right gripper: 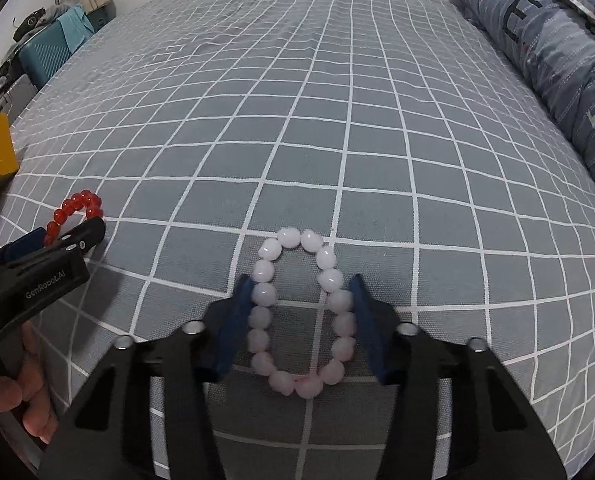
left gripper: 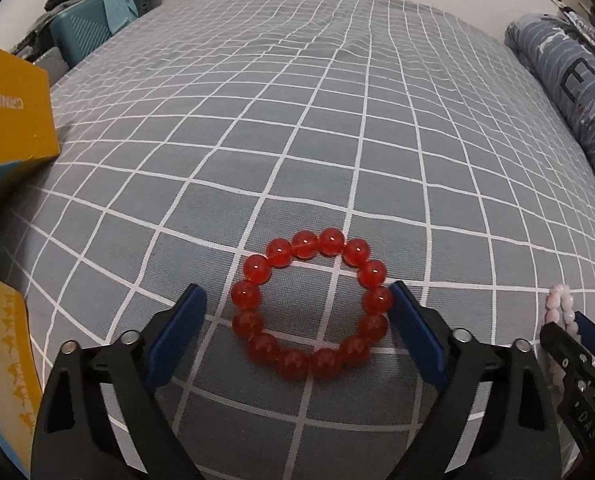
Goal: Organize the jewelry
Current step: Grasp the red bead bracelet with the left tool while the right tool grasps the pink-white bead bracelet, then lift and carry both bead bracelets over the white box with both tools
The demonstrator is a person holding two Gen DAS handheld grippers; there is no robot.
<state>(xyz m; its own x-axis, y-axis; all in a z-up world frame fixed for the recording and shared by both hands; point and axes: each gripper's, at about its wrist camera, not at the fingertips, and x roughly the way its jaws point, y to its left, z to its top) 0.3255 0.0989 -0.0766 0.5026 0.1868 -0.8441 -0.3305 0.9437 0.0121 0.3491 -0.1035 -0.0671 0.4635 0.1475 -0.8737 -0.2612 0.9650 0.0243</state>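
A bracelet of round red beads (left gripper: 257,269) lies flat on the grey checked bedsheet (left gripper: 297,120). My left gripper (left gripper: 297,290) straddles it with jaws wide: the right blue pad touches the beads, the left pad stands clear of them. In the right wrist view the red bracelet (right gripper: 81,199) shows at far left beside the left gripper (right gripper: 77,236). A pale pink bead bracelet (right gripper: 264,294) lies between the blue pads of my right gripper (right gripper: 302,280), which press on both its sides and squeeze it into an oval. The left wrist view shows the pink bracelet (left gripper: 557,300) at its right edge.
Two yellow boxes (left gripper: 13,112) (left gripper: 1,360) stand at the left edge of the bed. A rolled blue quilt (right gripper: 537,48) runs along the right side. A teal suitcase (left gripper: 81,32) with clothes sits beyond the far left corner. A hand (right gripper: 33,400) holds the left gripper.
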